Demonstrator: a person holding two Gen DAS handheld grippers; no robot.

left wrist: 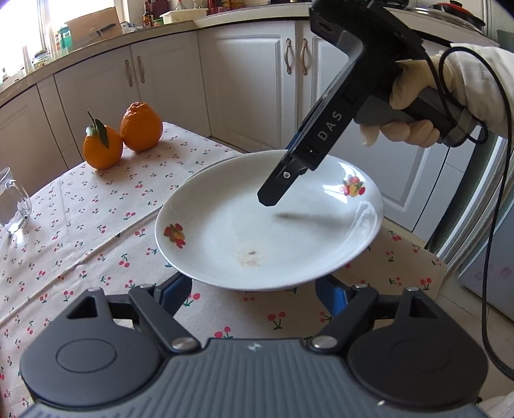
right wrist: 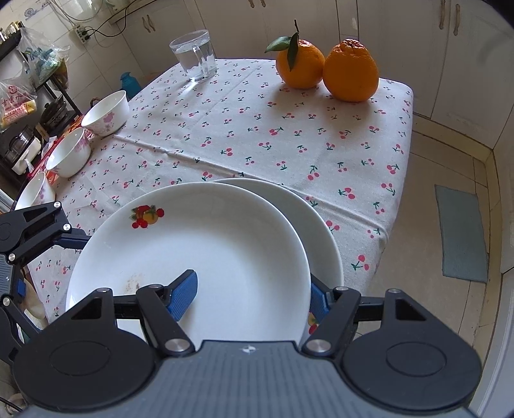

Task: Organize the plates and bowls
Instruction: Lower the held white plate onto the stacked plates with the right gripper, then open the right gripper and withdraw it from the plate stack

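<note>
Upper plate [right wrist: 192, 244]: hides most of the lower plate [right wrist: 318, 231], which shows only as a crescent at its far right.
Left gripper [left wrist: 253, 289]: both blue fingertips run under the upper plate's near rim; contact cannot be told.
Right gripper [right wrist: 253, 295]: right pad half hidden behind the upper plate's rim.
Third bowl [right wrist: 35, 191], left of the upper plate: partly covered by the left gripper.
Glass mug [left wrist: 13, 199]: cut by the frame edge.
Counter bottles [left wrist: 149, 14]: labels too small to read.
</note>
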